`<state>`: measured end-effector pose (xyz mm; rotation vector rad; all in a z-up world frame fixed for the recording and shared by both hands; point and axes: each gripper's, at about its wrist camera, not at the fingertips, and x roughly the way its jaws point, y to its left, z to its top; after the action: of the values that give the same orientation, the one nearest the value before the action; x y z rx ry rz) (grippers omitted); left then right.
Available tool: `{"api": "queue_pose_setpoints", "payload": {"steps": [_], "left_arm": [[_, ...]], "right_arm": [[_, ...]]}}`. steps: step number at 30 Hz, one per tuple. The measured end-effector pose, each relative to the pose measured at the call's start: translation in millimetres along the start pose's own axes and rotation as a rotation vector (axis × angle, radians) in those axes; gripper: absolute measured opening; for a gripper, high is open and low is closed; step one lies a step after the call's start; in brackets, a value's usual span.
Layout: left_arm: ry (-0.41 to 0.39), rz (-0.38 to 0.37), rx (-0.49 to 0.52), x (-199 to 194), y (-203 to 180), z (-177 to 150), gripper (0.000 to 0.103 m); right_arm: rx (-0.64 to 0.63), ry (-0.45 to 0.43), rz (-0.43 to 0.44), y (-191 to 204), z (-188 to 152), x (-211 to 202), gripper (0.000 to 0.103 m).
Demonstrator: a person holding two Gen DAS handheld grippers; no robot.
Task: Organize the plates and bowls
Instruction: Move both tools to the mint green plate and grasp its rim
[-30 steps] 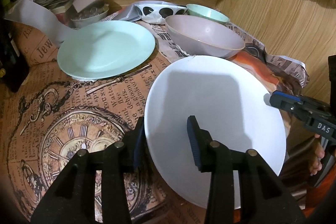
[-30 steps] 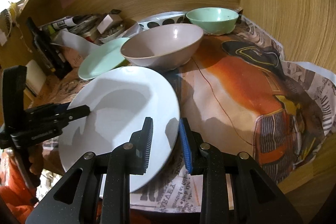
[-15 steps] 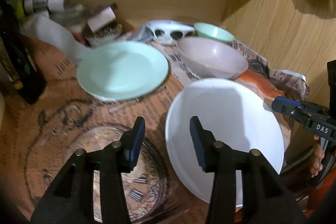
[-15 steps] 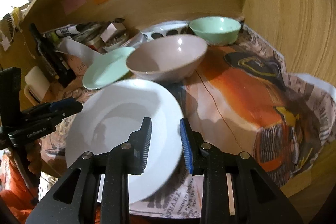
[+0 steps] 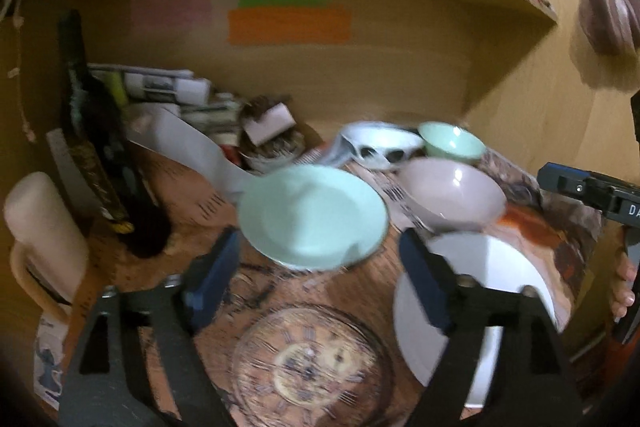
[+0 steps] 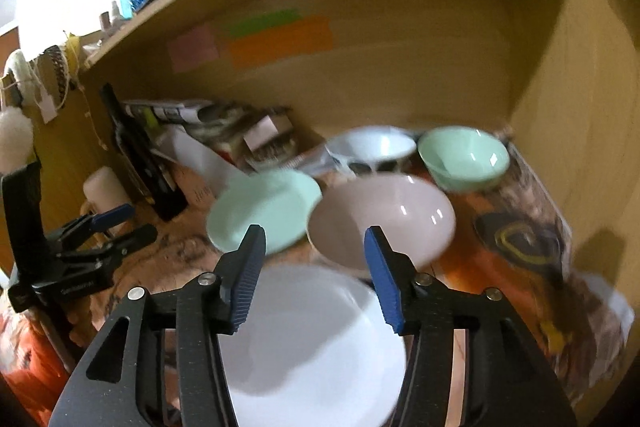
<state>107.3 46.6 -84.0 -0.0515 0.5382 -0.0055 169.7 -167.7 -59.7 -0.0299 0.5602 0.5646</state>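
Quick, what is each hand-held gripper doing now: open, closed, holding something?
Left hand-held gripper: open, jaws just widened, holding nothing.
Right hand-held gripper: open, jaws just widened, white plate released below it.

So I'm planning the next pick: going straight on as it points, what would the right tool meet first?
Probably the pink bowl, framed between the right tool's open jaws, beyond the white plate; depth is unclear.

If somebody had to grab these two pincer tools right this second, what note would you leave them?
Left gripper: jaws have just been opening, nothing between them.
Right gripper: also just been opening, empty, over the white plate.
White plate lies released at the front on the newspaper. Mint plate sits behind it to the left, pink bowl behind it, mint bowl and patterned bowl at the back.
Done: white plate set down.
Left: nothing is stacked yet.
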Motion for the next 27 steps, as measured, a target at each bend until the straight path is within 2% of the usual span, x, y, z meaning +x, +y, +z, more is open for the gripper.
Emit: {"api": "queue_pose_setpoints", "payload": {"steps": [5, 12, 16, 23, 27], "left_arm": [[-0.034, 0.064, -0.016, 1, 23, 12, 0.092], [-0.020, 0.102, -0.045, 24, 49, 25, 0.095], [0.016, 0.102, -0.059, 47, 62, 27, 0.095], [0.131, 0.089, -0.119, 96, 82, 22, 0.095], [0.189, 0.081, -0.121, 117, 88, 14, 0.095]], "right_arm": [[-0.053, -0.028, 0.012, 15, 20, 13, 0.058], [-0.084, 0.022, 0.042, 25, 41, 53, 0.059], [-0.097, 0.098, 0.053, 25, 50, 84, 0.059], [-0.133, 0.241, 0.055, 25, 54, 141, 0.059], [-0.148, 0.314, 0.064, 23, 56, 170, 0.059]]}}
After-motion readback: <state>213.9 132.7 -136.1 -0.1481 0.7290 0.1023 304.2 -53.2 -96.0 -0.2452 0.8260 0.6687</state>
